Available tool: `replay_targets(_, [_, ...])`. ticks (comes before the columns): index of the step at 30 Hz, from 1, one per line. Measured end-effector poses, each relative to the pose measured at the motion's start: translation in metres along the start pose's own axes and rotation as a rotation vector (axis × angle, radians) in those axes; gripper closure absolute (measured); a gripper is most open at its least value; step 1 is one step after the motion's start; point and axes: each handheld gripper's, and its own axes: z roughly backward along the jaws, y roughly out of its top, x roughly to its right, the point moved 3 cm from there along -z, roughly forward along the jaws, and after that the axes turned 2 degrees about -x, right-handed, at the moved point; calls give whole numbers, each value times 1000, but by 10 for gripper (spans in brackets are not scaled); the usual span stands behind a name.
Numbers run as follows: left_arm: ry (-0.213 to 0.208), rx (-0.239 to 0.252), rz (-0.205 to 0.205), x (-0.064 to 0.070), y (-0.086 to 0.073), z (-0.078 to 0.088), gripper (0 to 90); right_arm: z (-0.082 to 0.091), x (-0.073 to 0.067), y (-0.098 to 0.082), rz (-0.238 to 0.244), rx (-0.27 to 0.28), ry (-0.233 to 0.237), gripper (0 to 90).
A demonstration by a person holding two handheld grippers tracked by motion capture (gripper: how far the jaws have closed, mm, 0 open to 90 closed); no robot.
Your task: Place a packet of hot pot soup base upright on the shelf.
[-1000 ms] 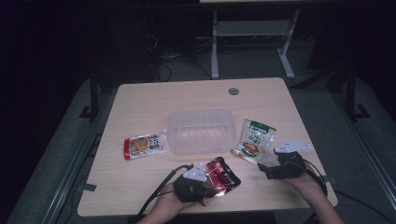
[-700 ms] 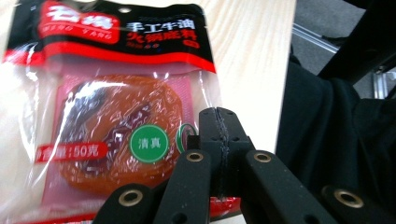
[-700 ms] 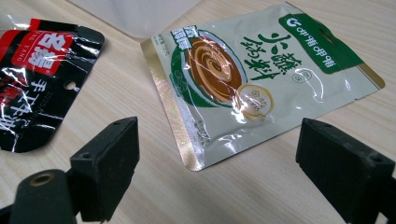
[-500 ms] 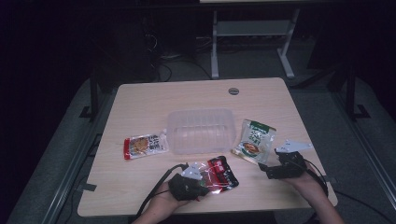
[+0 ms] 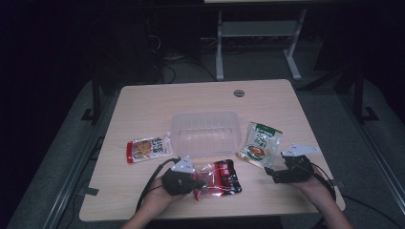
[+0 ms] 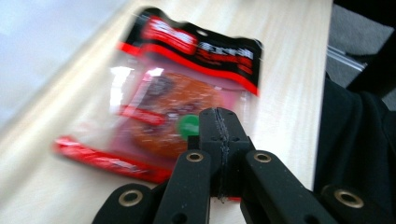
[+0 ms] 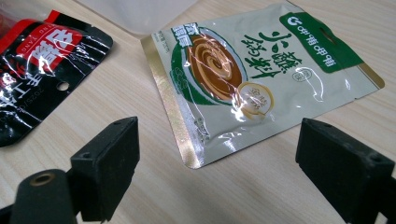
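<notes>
A red and black snack packet point(image 5: 222, 177) point(image 6: 187, 88) lies near the table's front edge. My left gripper point(image 5: 197, 182) point(image 6: 219, 123) is shut on its near left edge, and that edge is crumpled up off the table. A green and white packet point(image 5: 261, 143) point(image 7: 247, 70) lies flat to the right of the tub. Just short of its near corner, my right gripper point(image 5: 273, 174) point(image 7: 217, 140) rests open on the table with its jaws wide apart and nothing between them.
A clear plastic tub point(image 5: 205, 131) stands empty at the middle of the wooden table point(image 5: 157, 105). A red and orange packet point(image 5: 147, 149) lies to its left. A round cable hole point(image 5: 239, 93) sits near the far edge.
My left gripper has drawn back to the left towards the person, dragging the red and black packet's edge with it. The right gripper has hardly moved.
</notes>
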Motion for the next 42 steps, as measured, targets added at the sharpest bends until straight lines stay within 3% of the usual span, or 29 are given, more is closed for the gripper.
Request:
replay_targets(2, [27, 4, -1, -12, -2, 7, 897, -1, 0, 0, 11, -9, 0, 130])
replay_targets(8, [30, 12, 30, -17, -6, 9, 896, -1, -1, 0, 20, -10, -1, 130])
replay_targets(16, [31, -44, 48, -21, -12, 2, 896, 0, -4, 1, 8, -25, 16, 128])
replay_targets(18, [42, -73, 42, -22, -14, 0, 897, 1, -5, 2, 26, -38, 28, 122])
replay_targets(20, [47, -71, 60, -21, -15, -2, 897, 1, -9, 3, 23, -50, 42, 103])
replay_targets(22, [58, -87, 44, -22, -15, -2, 897, 1, -11, 4, 23, -60, 45, 100])
replay_targets(27, [76, -119, 40, -21, -18, -7, 897, 2, -17, 6, 32, -73, 85, 88])
replay_targets(31, [74, -130, 45, -22, -18, -8, 897, 3, -25, 10, 14, -64, 149, 78])
replay_targets(35, [77, -133, 46, -22, -20, -8, 897, 0, -37, 18, 36, -58, 207, 76])
replay_targets(38, [78, -125, 51, -22, -20, -9, 897, -2, -41, 21, 58, -58, 222, 76])
replay_targets(41, [78, -123, 50, -22, -20, -9, 898, -9, -50, 30, 38, -50, 283, 77])
replay_targets(42, [79, -123, 50, -22, -20, -9, 898, -9, -50, 30, 38, -50, 283, 77])
